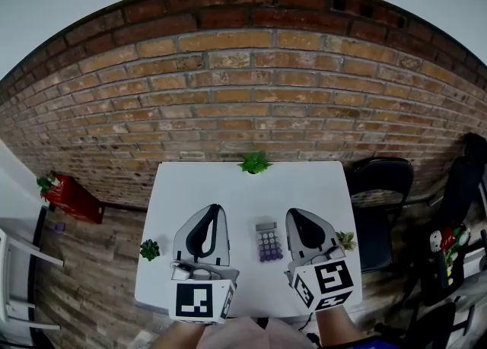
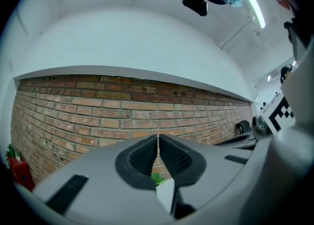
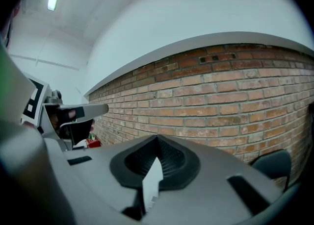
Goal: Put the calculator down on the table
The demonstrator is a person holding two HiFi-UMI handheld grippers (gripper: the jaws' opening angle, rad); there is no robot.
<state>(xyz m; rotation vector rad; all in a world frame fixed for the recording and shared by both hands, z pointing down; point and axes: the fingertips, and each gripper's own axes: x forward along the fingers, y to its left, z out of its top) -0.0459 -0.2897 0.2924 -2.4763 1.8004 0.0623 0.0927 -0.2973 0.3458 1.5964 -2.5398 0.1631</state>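
White table [image 1: 228, 182] bears calculator [image 1: 268, 242] between left tongs [image 1: 215, 208] and right tongs [image 1: 294, 213], both closed, empty; keys illegible.

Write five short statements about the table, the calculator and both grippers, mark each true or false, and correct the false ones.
1. The calculator lies flat on the white table, between the two grippers. True.
2. The right gripper is clamped on the calculator. False: its jaws are together with nothing between them, and the calculator lies on the table beside it.
3. The left gripper has its jaws wide apart. False: they are together and empty.
4. A small green plant stands at the table's far edge, by the brick wall. True.
5. The black chair stands to the left of the table in the head view. False: it stands to the right.
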